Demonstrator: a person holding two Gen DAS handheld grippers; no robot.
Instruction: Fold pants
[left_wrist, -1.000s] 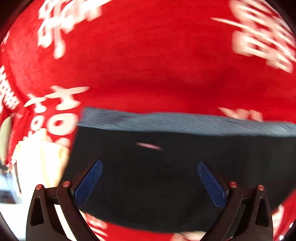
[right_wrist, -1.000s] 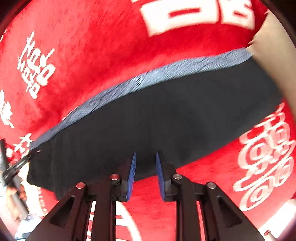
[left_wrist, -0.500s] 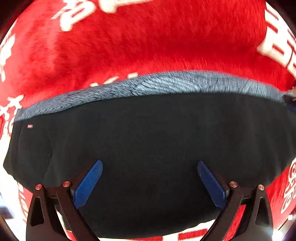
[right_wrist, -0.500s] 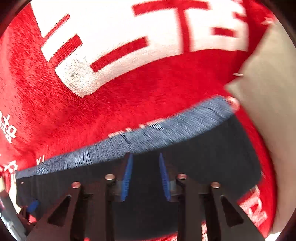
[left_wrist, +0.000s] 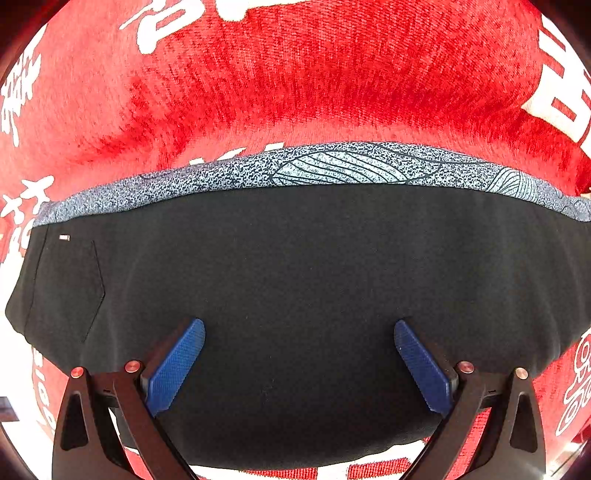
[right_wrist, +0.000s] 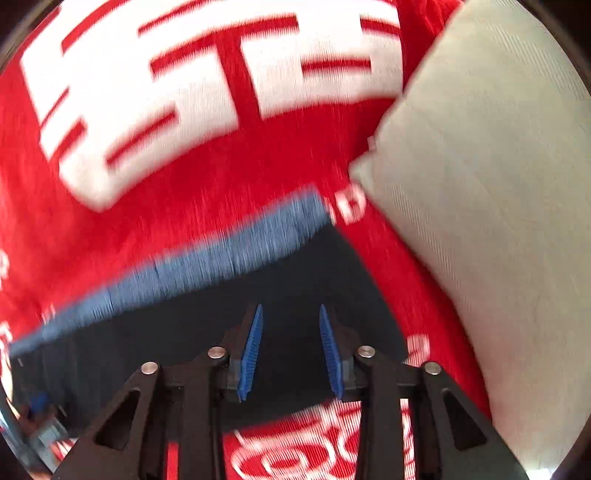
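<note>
Left wrist view: black fabric pants with speckled grey-blue leaf-print band (left_wrist: 295, 295) lying flat on red plush blanket with white characters (left_wrist: 295, 74), looks already folded into wide strip, band along far edge. Left gripper (left_wrist: 299, 365) hovering over pants, jaws spread wide, nothing held. Right gripper (right_wrist: 290, 350) over pants' end nearest beige cushion (right_wrist: 498, 184), jaws partly apart, nothing pinched. Guessing at least one more fold left.
</note>
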